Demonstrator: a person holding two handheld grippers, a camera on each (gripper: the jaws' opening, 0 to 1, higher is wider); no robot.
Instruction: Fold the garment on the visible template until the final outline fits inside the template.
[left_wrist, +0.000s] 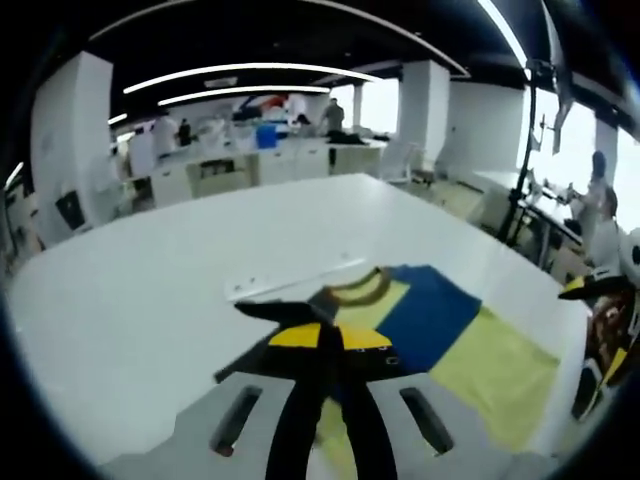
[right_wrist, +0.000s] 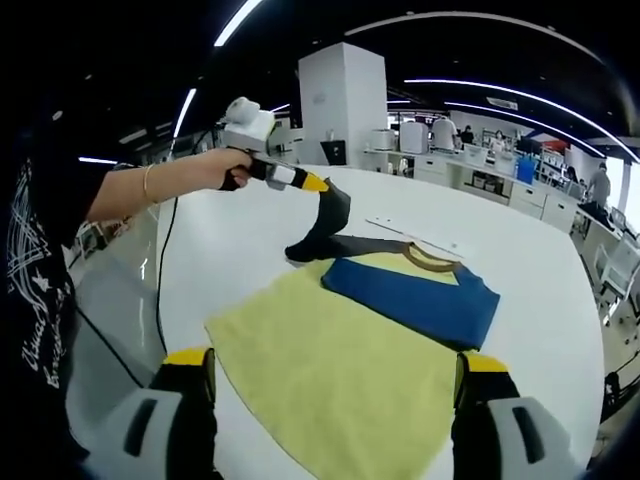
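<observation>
while my left gripper (right_wrist: 318, 190) is clamped on the dark sleeve (right_wrist: 322, 228) at upper centre, the shirt (right_wrist: 350, 350) lies mid-frame on the table (right_wrist: 230, 250). my right gripper (right_wrist: 335, 385) hangs apart. pulling too hard could drag the shirt askew.

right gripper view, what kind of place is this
Likely an open-plan lab or workshop: a large white table holding a yellow and blue garment, rows of white workbenches with people behind them, and long strip lights on a dark ceiling.

white table (right_wrist: 560, 290) bears a yellow-and-blue garment (right_wrist: 350, 370) and a strip (right_wrist: 415, 235).
</observation>
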